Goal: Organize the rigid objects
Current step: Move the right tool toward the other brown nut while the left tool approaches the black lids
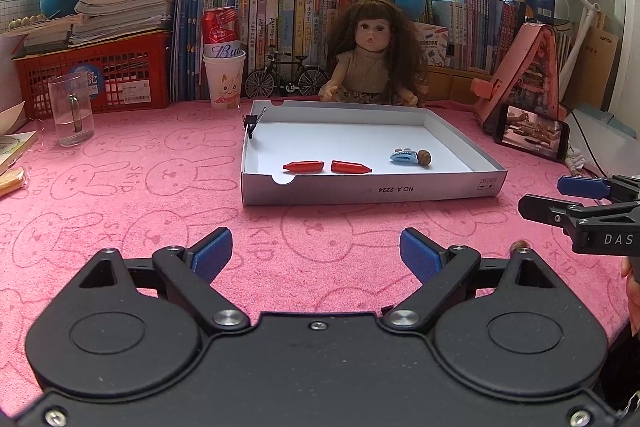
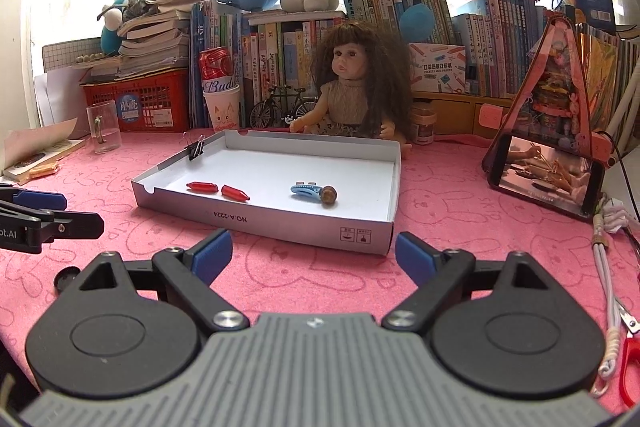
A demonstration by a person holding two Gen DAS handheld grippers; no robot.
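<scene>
Nearest the cameras, the left gripper (image 1: 316, 255) and the right gripper (image 2: 313, 255) both hover over the pink rabbit-print cloth (image 1: 140, 195) short of the white box lid (image 1: 372, 191), each with its blue-padded fingers spread wide apart and nothing between them. The two tools sit side by side, each showing at the edge of the other's view.

The box lid is a shallow rectangular cardboard tray with a thumb notch in its near wall and "NO.A-2224" printed upside down on that wall. Inside it lie four loose things, all toward the near wall: two red crayon-shaped pieces (image 1: 303, 166) (image 1: 351, 167) end to end on the left half, then a blue hair clip (image 1: 405, 155) touching a small brown nut-like ball (image 1: 424, 158) right of centre. One black binder clip (image 1: 250, 121) grips the lid's left wall near the far corner, its wire handles standing up.

Left of the lid, well apart, stands one clear glass mug (image 1: 71, 109). Right of it, one phone (image 1: 532, 135) leans against a pink triangular stand (image 1: 528, 75).

Just behind the lid's far wall sits one long-haired doll (image 1: 374, 55), with a small model bicycle (image 1: 286, 77) and a white paper cup holding a red can (image 1: 223, 67) to the left. Beyond are rows of books and plush toys.
</scene>
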